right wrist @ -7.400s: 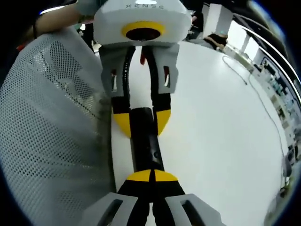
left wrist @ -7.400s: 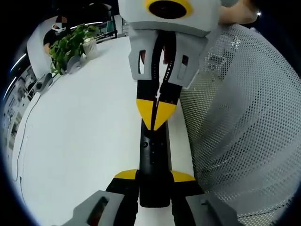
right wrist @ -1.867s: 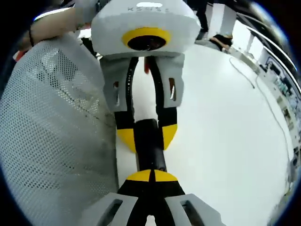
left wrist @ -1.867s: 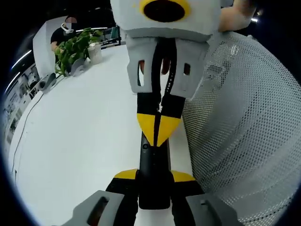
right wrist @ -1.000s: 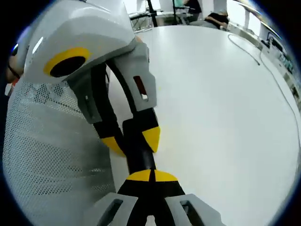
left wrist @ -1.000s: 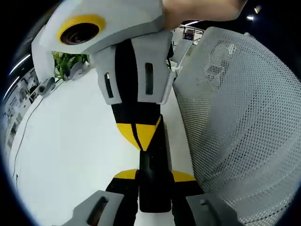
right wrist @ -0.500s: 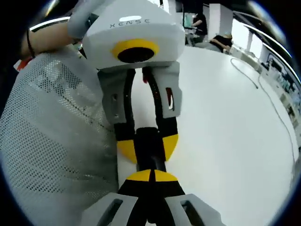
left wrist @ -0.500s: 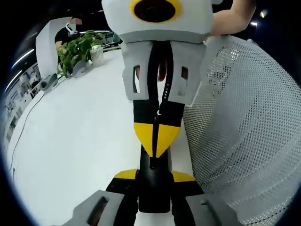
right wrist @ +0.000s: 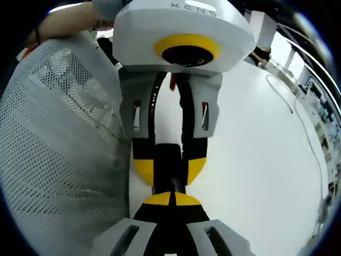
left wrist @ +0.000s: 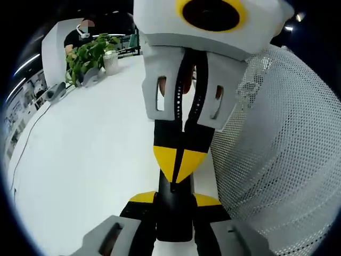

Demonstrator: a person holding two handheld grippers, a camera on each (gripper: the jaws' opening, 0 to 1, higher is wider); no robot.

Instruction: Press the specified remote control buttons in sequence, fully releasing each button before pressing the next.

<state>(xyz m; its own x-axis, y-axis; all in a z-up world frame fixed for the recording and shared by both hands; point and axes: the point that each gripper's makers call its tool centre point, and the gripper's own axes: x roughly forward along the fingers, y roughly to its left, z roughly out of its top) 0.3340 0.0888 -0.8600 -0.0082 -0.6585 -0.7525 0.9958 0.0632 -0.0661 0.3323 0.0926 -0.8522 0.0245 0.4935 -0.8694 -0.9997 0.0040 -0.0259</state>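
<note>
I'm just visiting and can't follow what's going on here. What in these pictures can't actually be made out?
- The remote buttons: in the left gripper view, the right claw closed tips cover them.
- Right gripper view: the remote face is covered by the left claw and the right claw.
- Whether a button is pressed: the contact point is covered.
- The plant: too small for detail.
- The white mesh: cut off by the edge.
</note>
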